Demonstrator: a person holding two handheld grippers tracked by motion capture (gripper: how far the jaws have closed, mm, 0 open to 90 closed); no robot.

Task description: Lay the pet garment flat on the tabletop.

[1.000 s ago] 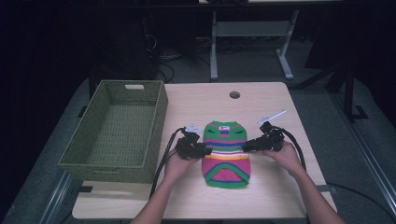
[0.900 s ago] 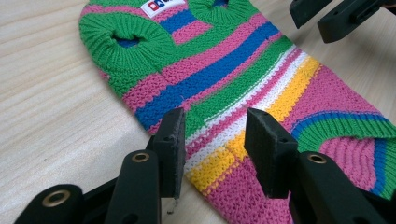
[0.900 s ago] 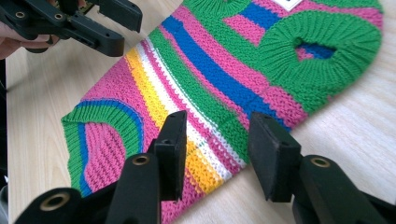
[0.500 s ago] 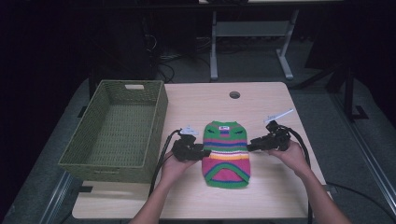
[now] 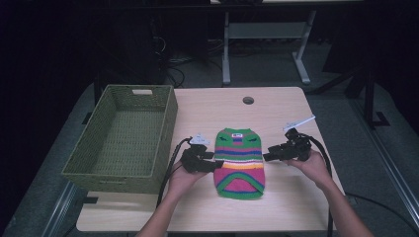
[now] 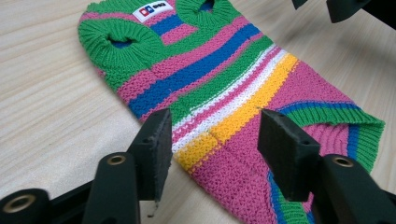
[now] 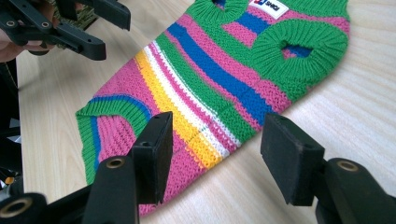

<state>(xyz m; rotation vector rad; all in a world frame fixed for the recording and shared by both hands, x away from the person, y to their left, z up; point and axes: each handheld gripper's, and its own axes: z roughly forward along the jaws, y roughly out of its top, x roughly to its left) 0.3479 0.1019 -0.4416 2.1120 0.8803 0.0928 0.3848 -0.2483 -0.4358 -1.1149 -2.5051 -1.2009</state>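
A small knitted sweater [image 5: 239,160] with green, pink, blue, white and yellow stripes lies flat on the table, neck end away from me. My left gripper [image 5: 216,165] sits at its left edge, and my right gripper [image 5: 267,157] at its right edge. In the left gripper view the jaws [image 6: 215,135] stand apart over the sweater's [image 6: 224,70] yellow stripe, pads off the knit. The right gripper view shows the same: open jaws [image 7: 219,140] over the sweater's [image 7: 219,70] edge. Both pairs of jaws have just been opening. Neither holds anything.
A green woven basket [image 5: 113,180] stands empty at the table's left side, close to my left hand. A round cable hole [image 5: 248,100] lies in the light wood tabletop [image 5: 281,113] beyond the sweater. Cables trail from both grippers toward me.
Both grippers' jaws have spread wider and drawn slightly outward from the sweater's sides. The sweater lies where it was.
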